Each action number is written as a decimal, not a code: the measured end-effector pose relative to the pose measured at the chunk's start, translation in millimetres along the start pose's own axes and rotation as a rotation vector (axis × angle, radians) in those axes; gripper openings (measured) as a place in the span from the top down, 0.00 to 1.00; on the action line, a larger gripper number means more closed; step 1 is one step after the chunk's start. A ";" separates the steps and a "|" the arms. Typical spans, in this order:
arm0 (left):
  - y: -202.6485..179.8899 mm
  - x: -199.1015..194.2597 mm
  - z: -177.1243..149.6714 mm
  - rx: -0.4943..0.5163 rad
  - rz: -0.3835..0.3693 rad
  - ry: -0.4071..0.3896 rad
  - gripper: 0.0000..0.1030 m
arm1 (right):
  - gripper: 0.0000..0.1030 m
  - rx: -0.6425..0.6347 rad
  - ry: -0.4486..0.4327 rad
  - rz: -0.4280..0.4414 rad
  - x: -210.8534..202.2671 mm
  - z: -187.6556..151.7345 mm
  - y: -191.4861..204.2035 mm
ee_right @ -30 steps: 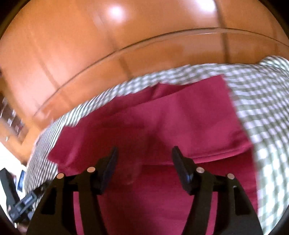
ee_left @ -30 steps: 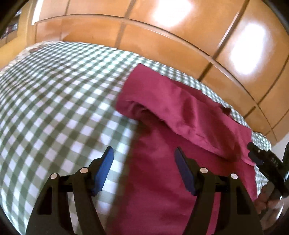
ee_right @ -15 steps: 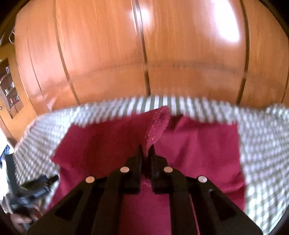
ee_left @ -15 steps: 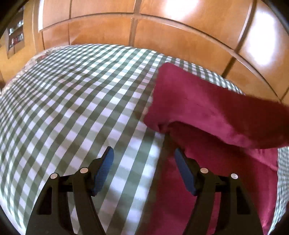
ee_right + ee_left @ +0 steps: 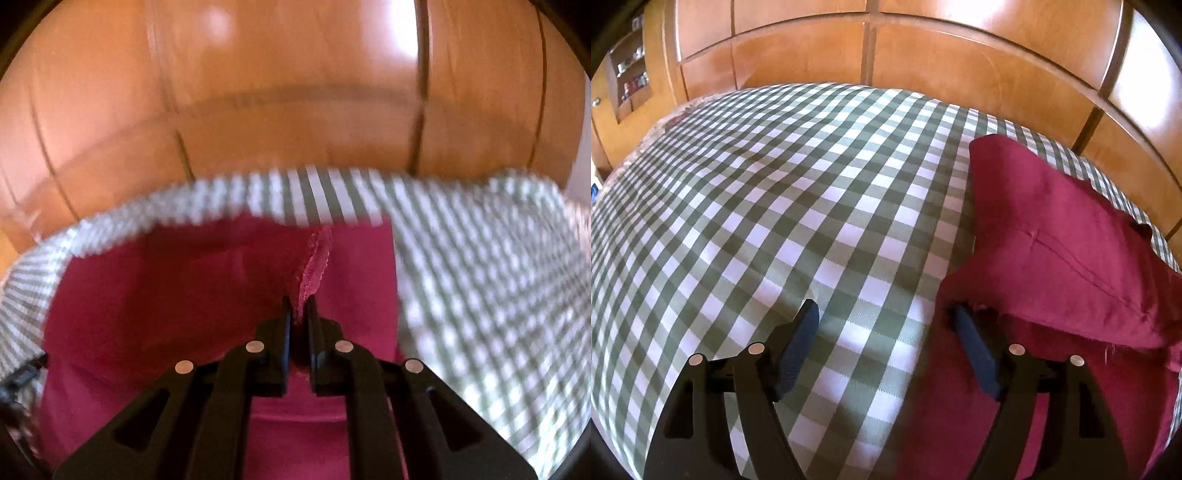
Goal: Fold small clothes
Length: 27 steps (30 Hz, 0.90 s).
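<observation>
A dark red garment (image 5: 1045,236) lies partly folded on the green-and-white checked cloth (image 5: 775,206), at the right of the left wrist view. My left gripper (image 5: 886,332) is open and empty, its right finger at the garment's left edge. In the right wrist view my right gripper (image 5: 300,306) is shut on a raised hem of the red garment (image 5: 314,266), lifting it above the rest of the fabric (image 5: 155,295). That view is blurred.
Wooden wardrobe panels (image 5: 923,55) stand behind the checked surface, also in the right wrist view (image 5: 258,74). A shelf niche (image 5: 628,74) is at far left. The checked cloth (image 5: 498,277) stretches to the right of the garment.
My right gripper closed on the garment's hem and lifted it. My left gripper moved left off the garment, staying open; the folded flap now lies further right in its view.
</observation>
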<state>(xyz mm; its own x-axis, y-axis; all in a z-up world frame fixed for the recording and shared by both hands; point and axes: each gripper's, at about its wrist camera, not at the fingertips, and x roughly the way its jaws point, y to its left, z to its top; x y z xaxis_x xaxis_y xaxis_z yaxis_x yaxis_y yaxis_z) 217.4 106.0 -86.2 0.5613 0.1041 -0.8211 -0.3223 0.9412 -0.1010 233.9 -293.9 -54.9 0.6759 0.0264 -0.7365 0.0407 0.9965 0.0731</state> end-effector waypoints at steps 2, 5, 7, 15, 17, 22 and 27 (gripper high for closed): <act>1.5 -3.1 -1.6 0.007 -0.003 0.001 0.27 | 0.92 0.038 0.012 0.013 7.7 -8.9 -8.8; 8.2 -21.3 -5.5 0.001 -0.023 -0.045 0.27 | 0.82 0.072 0.005 0.023 1.9 -10.1 -16.5; 11.5 -39.3 -5.4 0.001 -0.048 -0.117 0.27 | 0.72 0.080 -0.014 0.022 -13.1 -10.4 -22.8; -27.1 -66.7 21.2 0.107 -0.235 -0.223 0.27 | 0.55 -0.013 -0.099 0.106 -46.7 4.7 16.2; -34.8 -62.4 32.0 0.103 -0.269 -0.217 0.27 | 0.53 -0.058 -0.091 0.106 -38.5 6.3 28.3; -55.4 -44.2 63.1 0.095 -0.345 -0.187 0.28 | 0.49 -0.075 -0.043 0.048 -1.3 11.0 28.0; -93.6 -4.3 79.9 0.185 -0.328 -0.116 0.32 | 0.47 -0.050 0.008 0.037 31.7 6.1 7.5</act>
<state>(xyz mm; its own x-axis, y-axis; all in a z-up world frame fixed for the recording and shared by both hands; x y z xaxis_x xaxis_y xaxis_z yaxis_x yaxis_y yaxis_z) 306.0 43.2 -28.3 0.6978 -0.1865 -0.6916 0.0258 0.9714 -0.2358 260.1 -286.1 -73.6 0.6703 0.0637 -0.7394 -0.0212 0.9975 0.0667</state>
